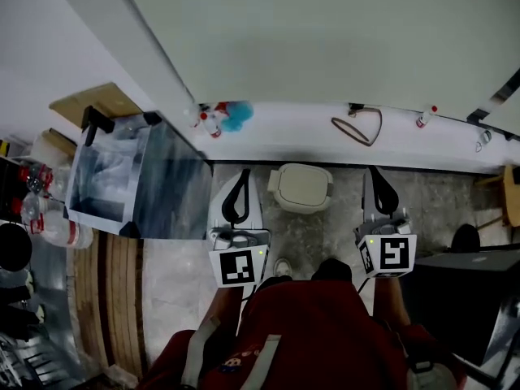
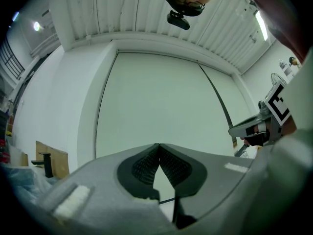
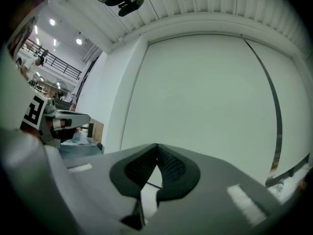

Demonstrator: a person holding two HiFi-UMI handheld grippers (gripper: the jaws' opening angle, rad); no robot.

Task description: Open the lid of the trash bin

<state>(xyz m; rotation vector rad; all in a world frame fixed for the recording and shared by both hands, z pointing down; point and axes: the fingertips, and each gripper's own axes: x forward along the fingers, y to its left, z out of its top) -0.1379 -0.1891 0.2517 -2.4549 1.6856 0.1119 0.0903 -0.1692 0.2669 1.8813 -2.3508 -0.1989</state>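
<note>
In the head view a small cream trash bin stands on the stone floor against the white wall base, its lid down. My left gripper is held to the left of the bin and my right gripper to its right, both apart from it and pointing at the wall. The left gripper has its dark ribbed pads meeting at the tips with nothing between them. The right gripper is likewise shut and empty. Neither gripper view shows the bin, only the pale wall ahead.
A bin lined with clear plastic stands at the left beside wooden slats and plastic bottles. On the white ledge lie a brown cord, small bottles and a blue object. A black case sits at the right.
</note>
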